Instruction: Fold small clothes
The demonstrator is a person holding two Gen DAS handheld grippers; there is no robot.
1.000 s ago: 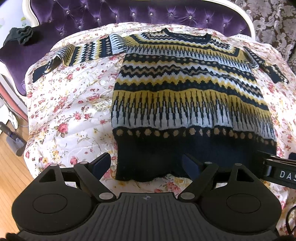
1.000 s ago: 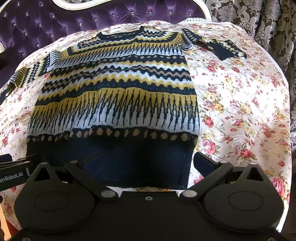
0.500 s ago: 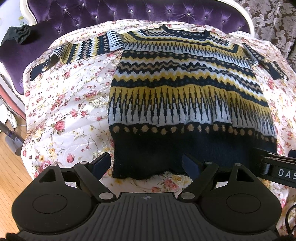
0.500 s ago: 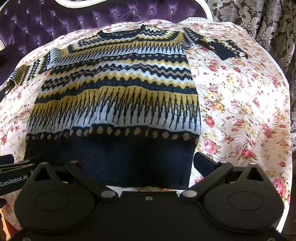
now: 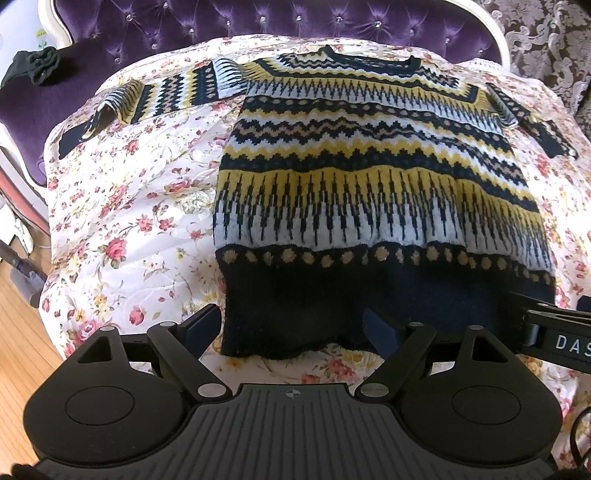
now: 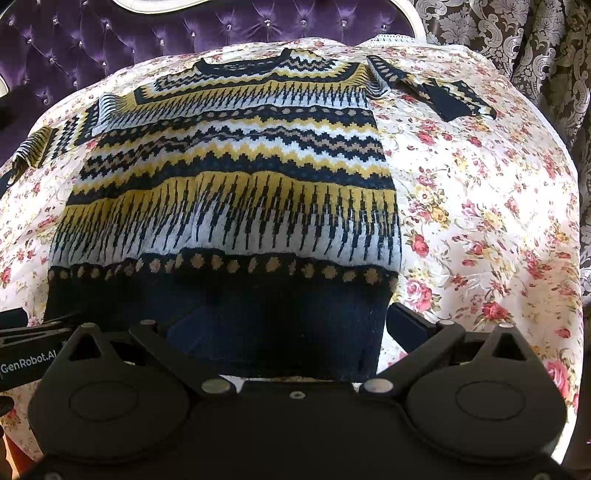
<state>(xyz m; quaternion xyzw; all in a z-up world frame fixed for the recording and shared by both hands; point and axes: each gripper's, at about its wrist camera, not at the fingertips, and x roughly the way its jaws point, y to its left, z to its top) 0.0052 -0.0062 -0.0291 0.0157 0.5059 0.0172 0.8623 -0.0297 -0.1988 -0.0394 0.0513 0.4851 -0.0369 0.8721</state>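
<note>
Sweater (image 5: 369, 177), patterned in navy, yellow, white and tan bands, lies flat and face up on a floral quilt (image 5: 122, 221) spread over a bed, filling the centre of both views with its neckline toward the purple tufted headboard (image 5: 258, 22) at the top. In the left wrist view one sleeve stretches to the upper left with its cuff partly folded over, while the other sleeve at the upper right is squeezed by the fisheye edge and hard to follow. The navy hem runs along the bottom; part of it is hidden behind the tongs' black housings, and in the right wrist view the hem's lower left corner is cut off by the other tool's arm. The left tongs (image 5: 293, 328) are spread wide, straddling the hem's lower left corner, pads clear of the cloth. The right tongs (image 6: 295, 330) are likewise spread; their left pad is dark against the navy knit and hard to separate from it, so contact there cannot be judged. A dark bundle (image 5: 40, 66) sits at the upper left on the purple seat; what it is cannot be made out. Against the earlier frames nothing has visibly changed beyond a slight shift in framing: sweater, sleeves and both tongs are placed as before.
</note>
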